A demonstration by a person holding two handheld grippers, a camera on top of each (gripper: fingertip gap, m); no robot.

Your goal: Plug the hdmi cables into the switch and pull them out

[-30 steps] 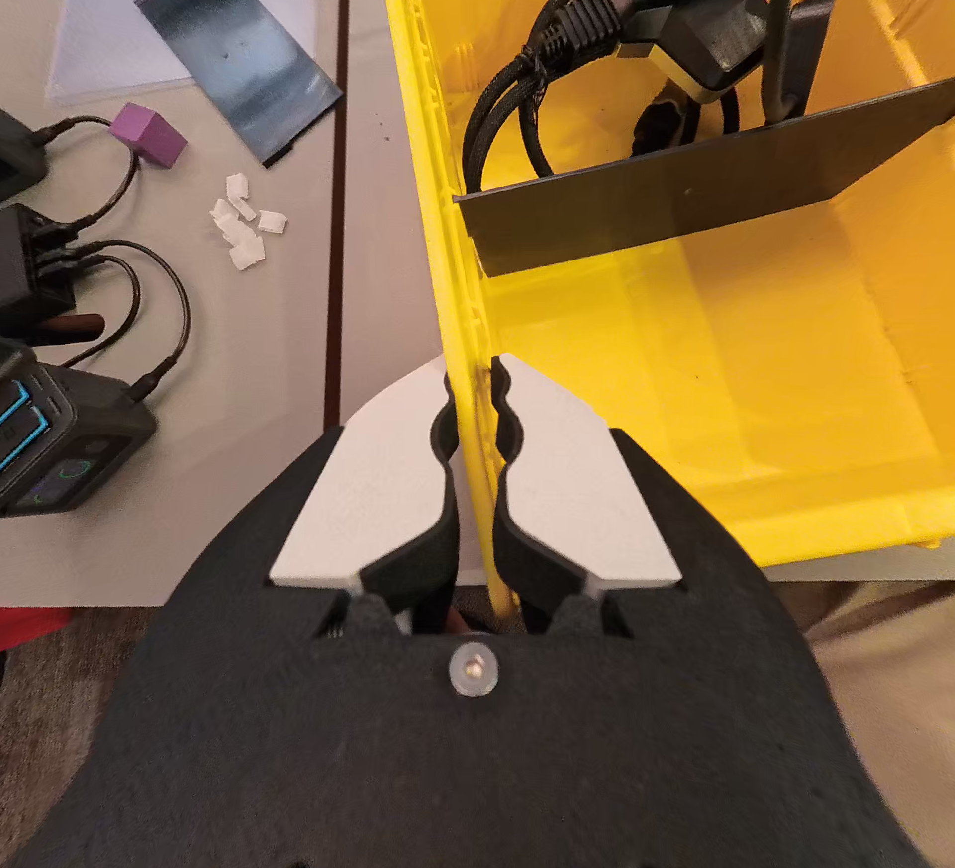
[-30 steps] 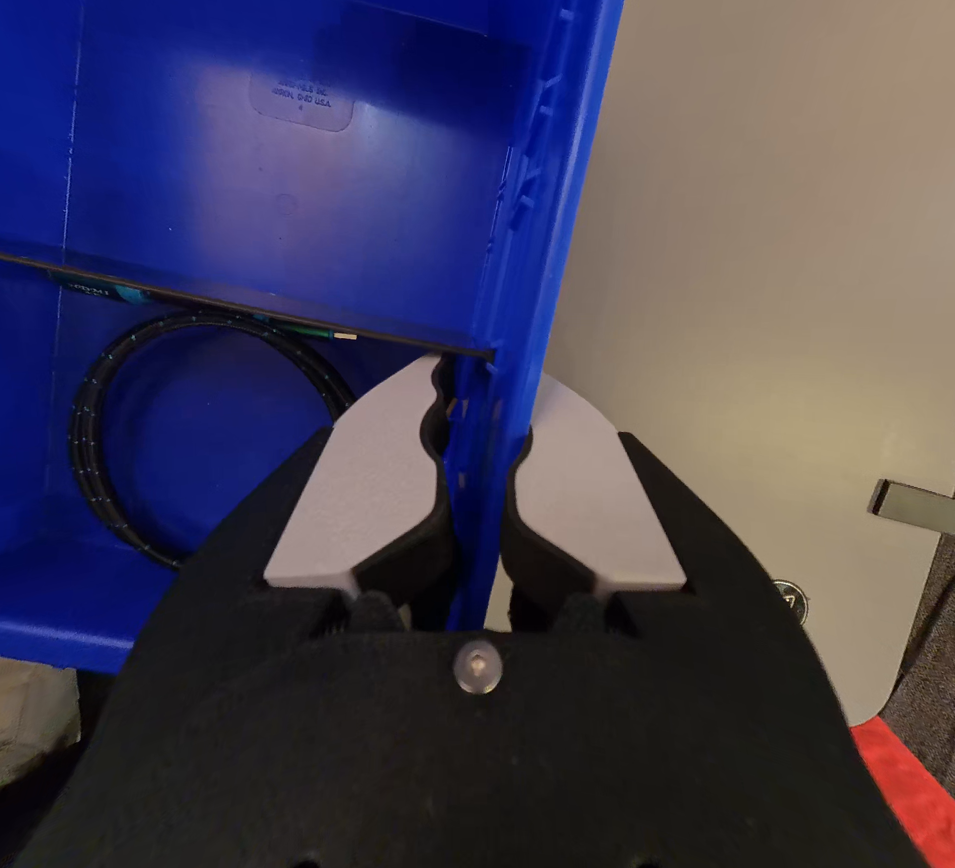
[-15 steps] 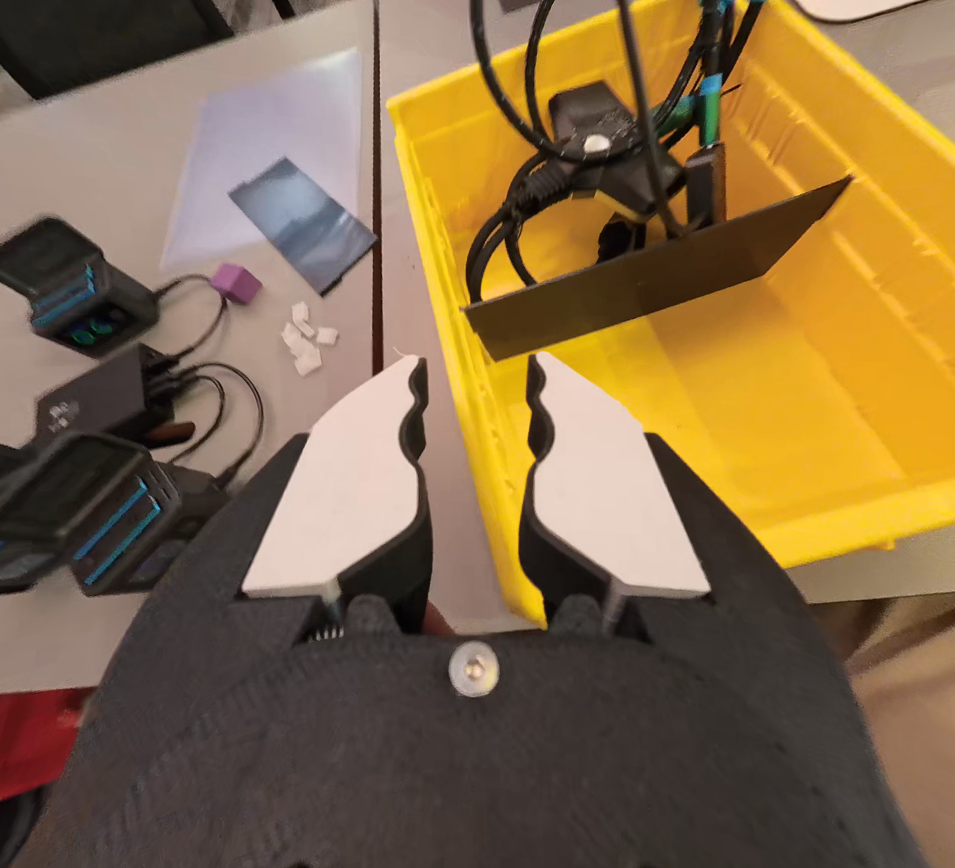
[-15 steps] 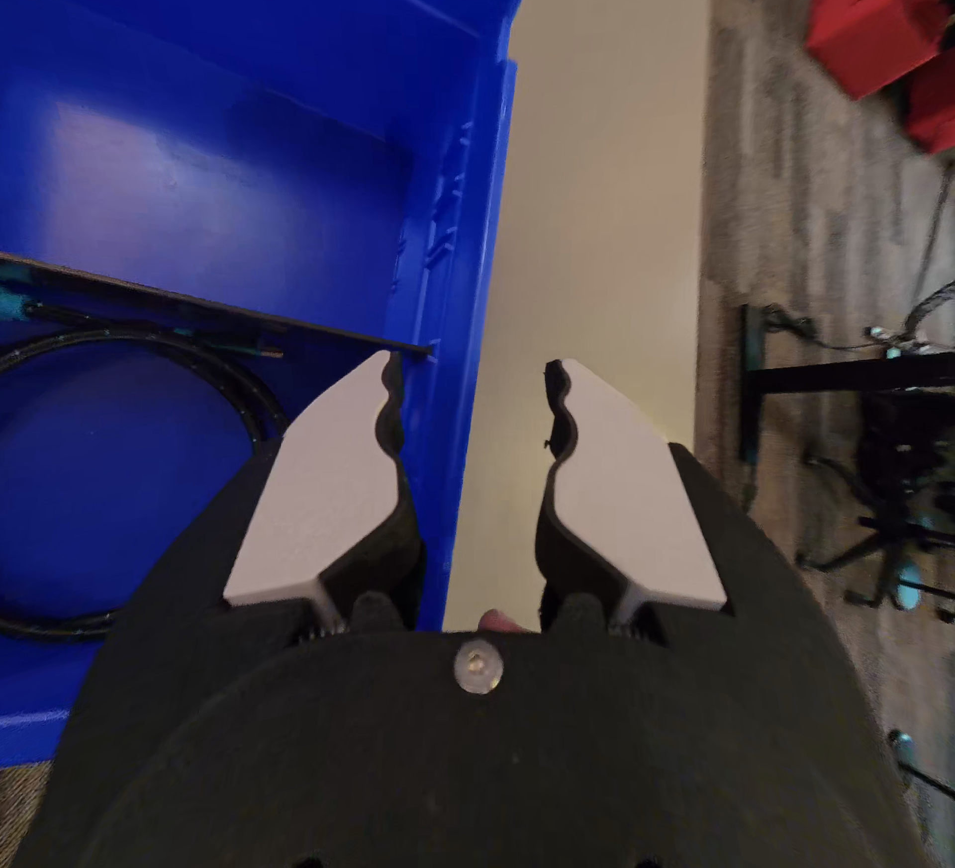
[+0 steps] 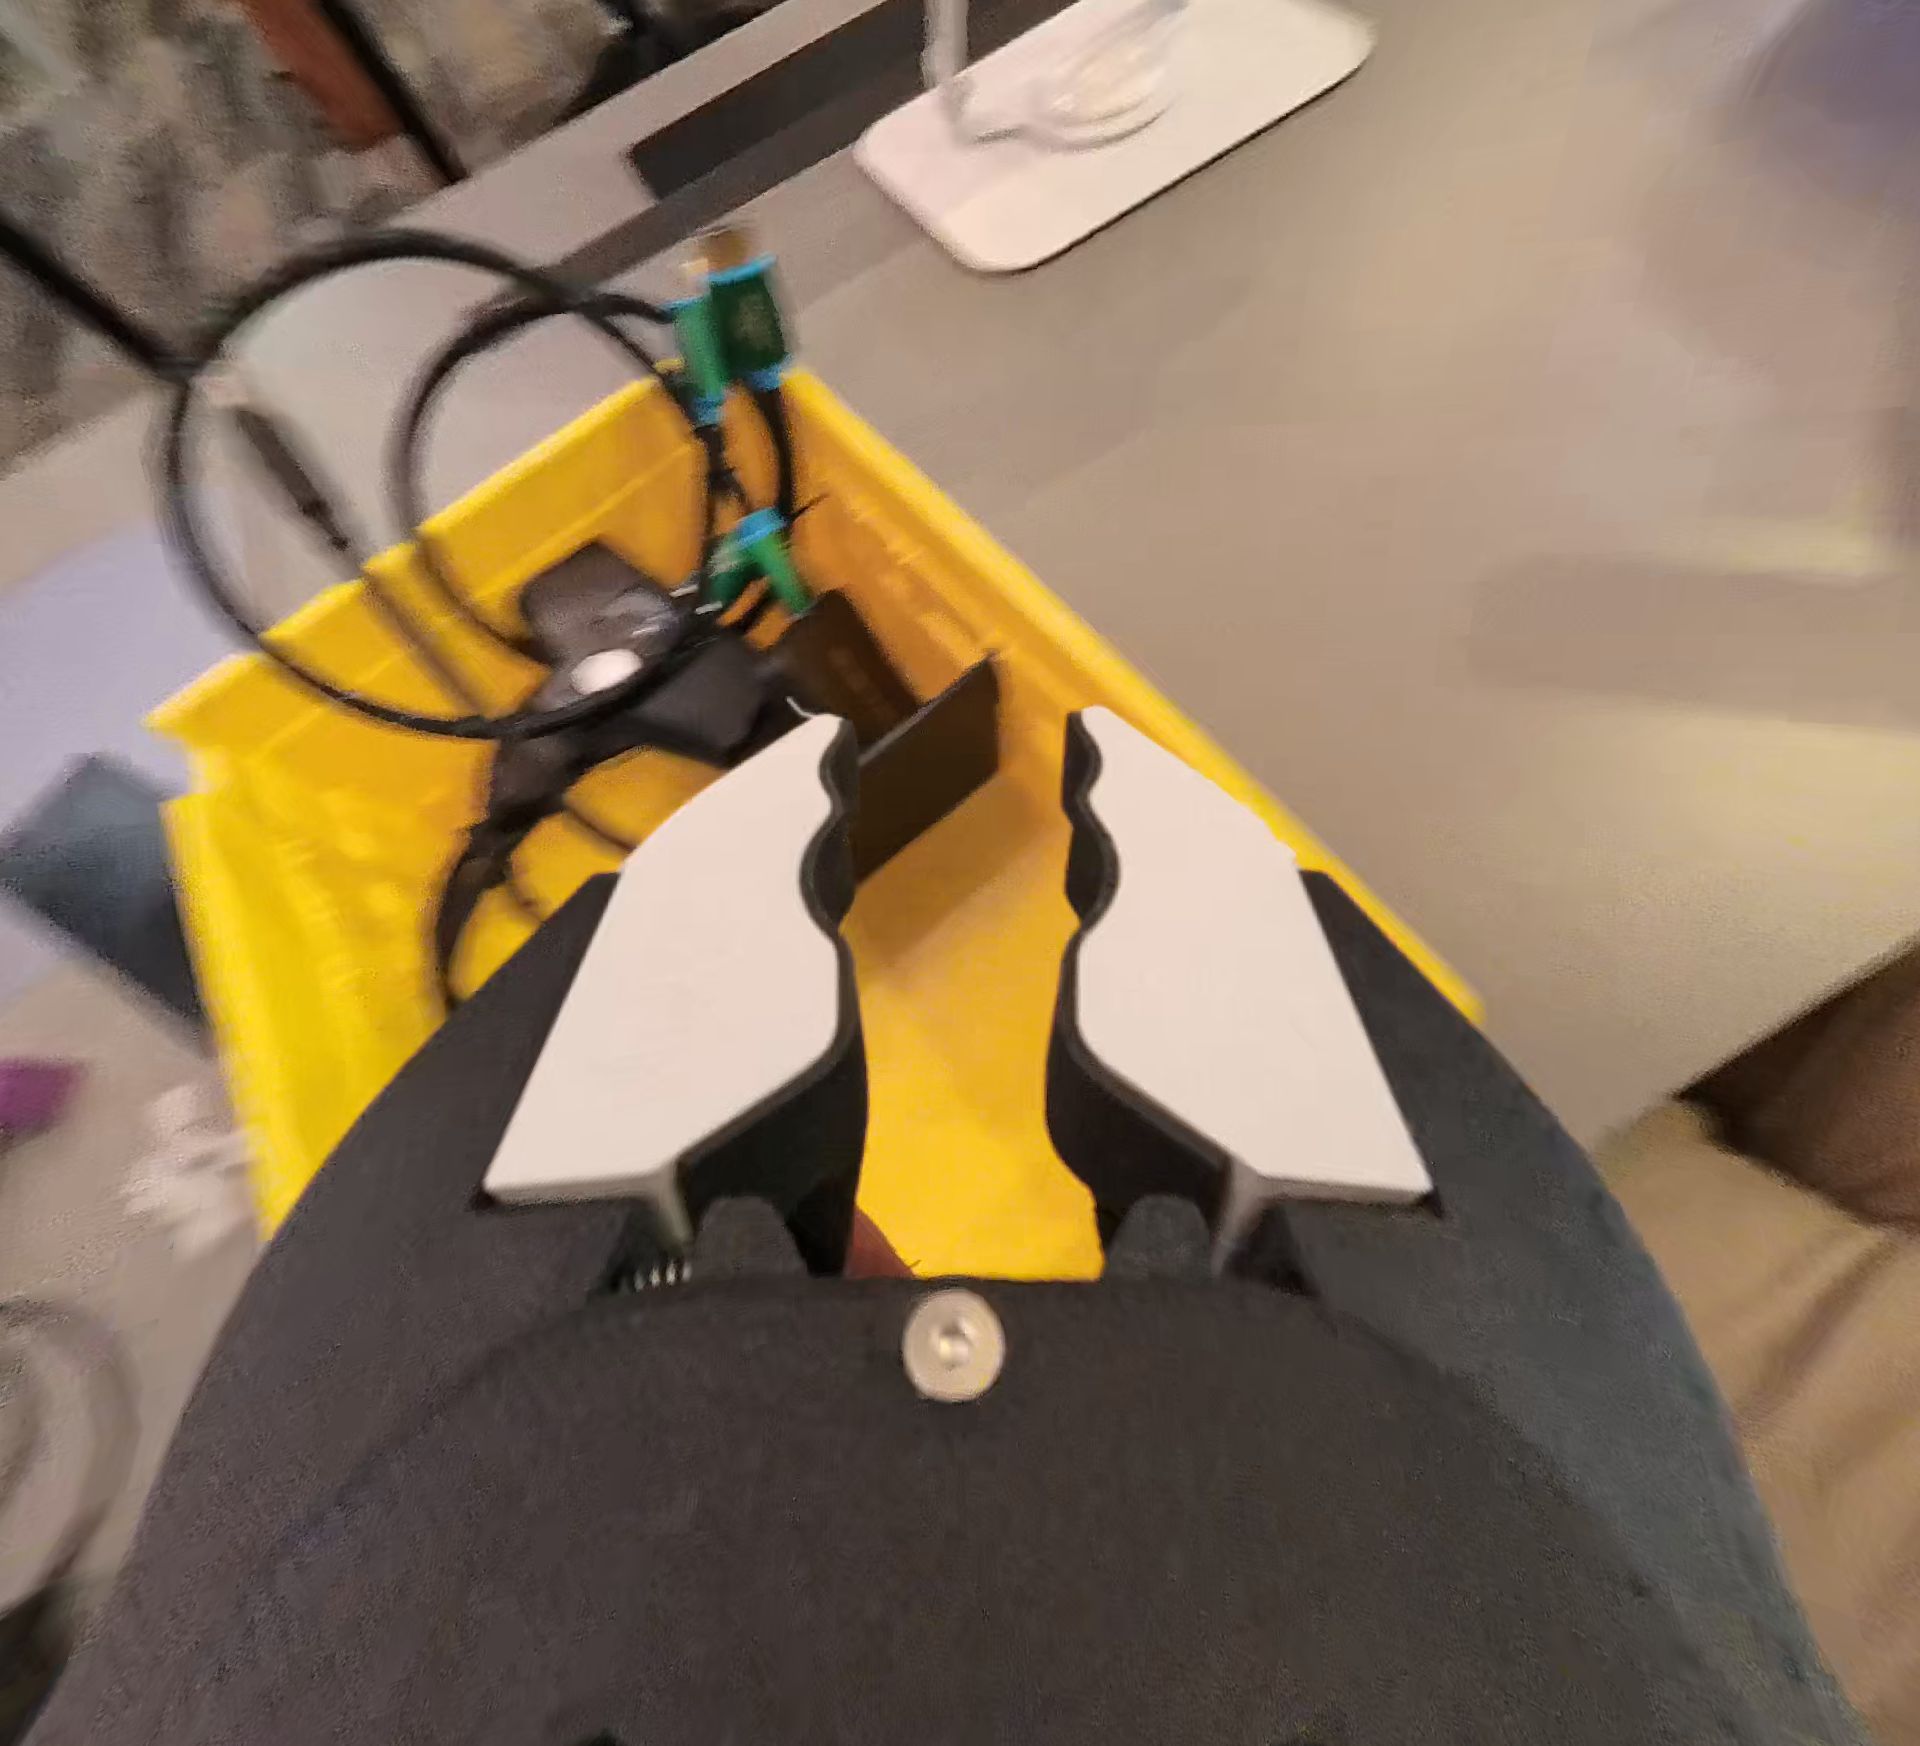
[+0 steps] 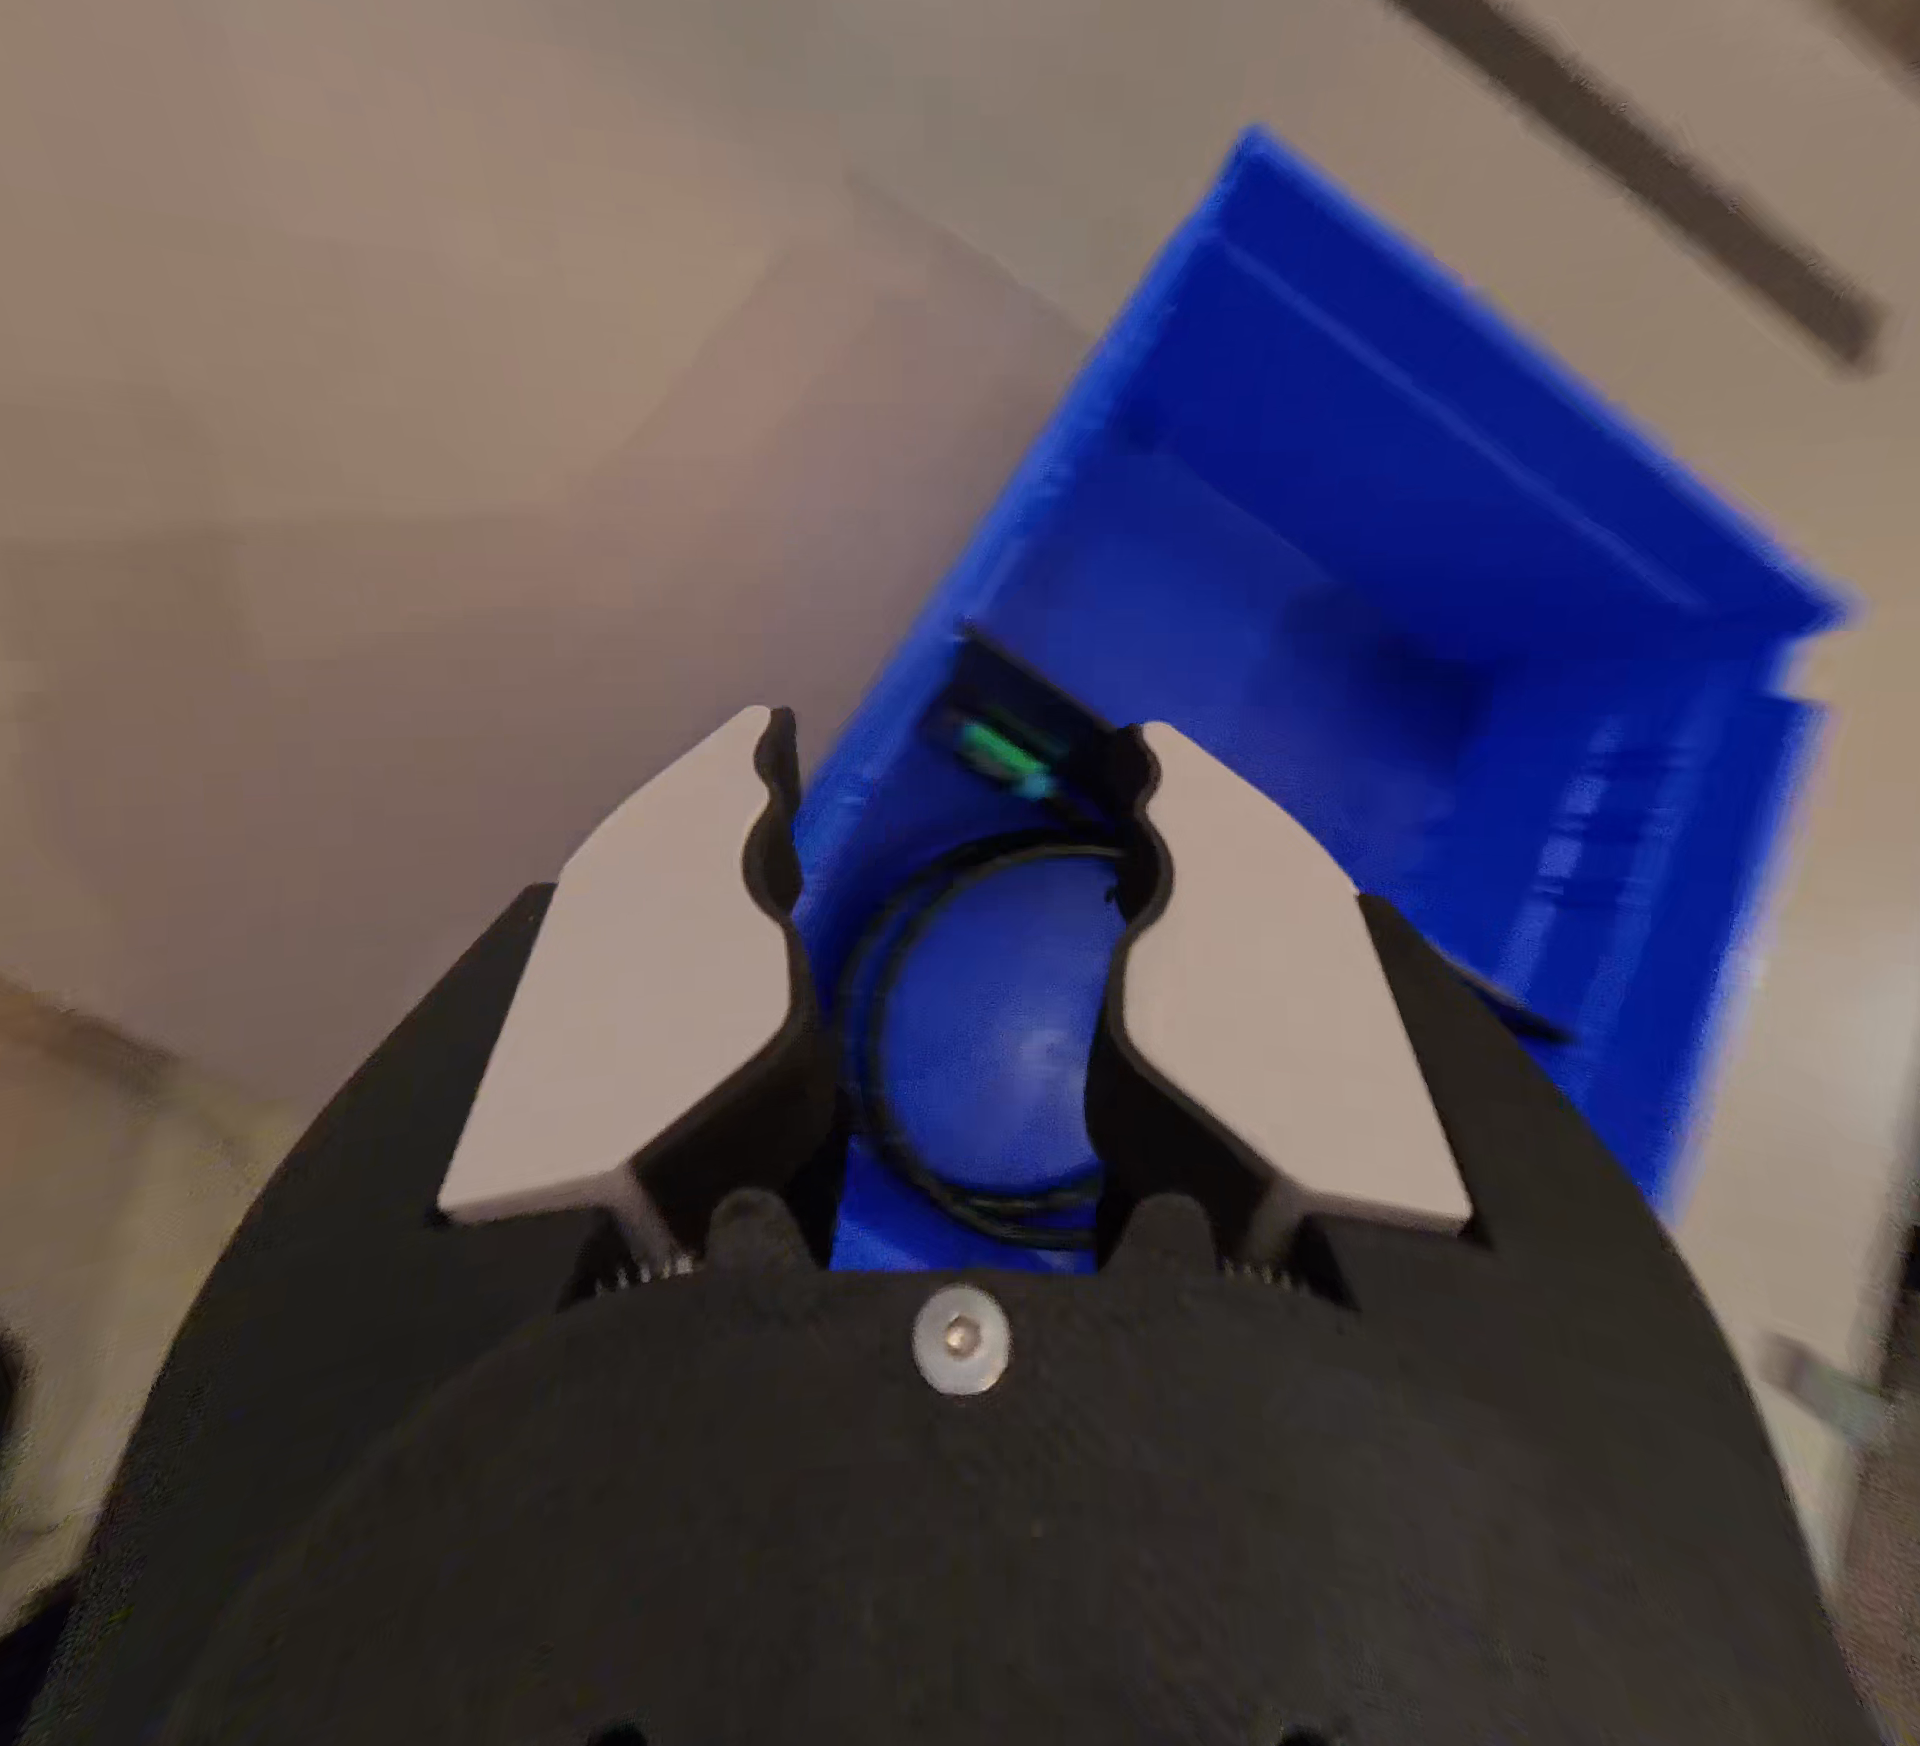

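In the left wrist view my left gripper (image 5: 958, 761) is open and empty above the near part of a yellow bin (image 5: 312, 823). In the bin's far part lie a black switch (image 5: 597, 626) and black HDMI cables (image 5: 312, 688) with green plugs (image 5: 740, 325), behind a black divider (image 5: 925, 771). In the right wrist view my right gripper (image 6: 961, 761) is open and empty above the near end of a blue bin (image 6: 1558, 761). A coiled black HDMI cable (image 6: 894, 1021) with a green plug (image 6: 997, 746) lies in the bin below it.
A white flat stand base (image 5: 1112, 127) stands on the grey table (image 5: 1351, 470) behind the yellow bin. A black divider (image 6: 1039, 699) crosses the blue bin. Small objects lie blurred at the left of the yellow bin. Tip to tip, the grippers are about 55 centimeters apart. My left gripper is the nearer one to the black switch (image 5: 597, 626): about 15 centimeters, against 60 centimeters.
Both grippers let go of their bins' walls, opened and lifted back. The left gripper has swung right over the yellow bin, the right gripper left over the blue bin's near end.
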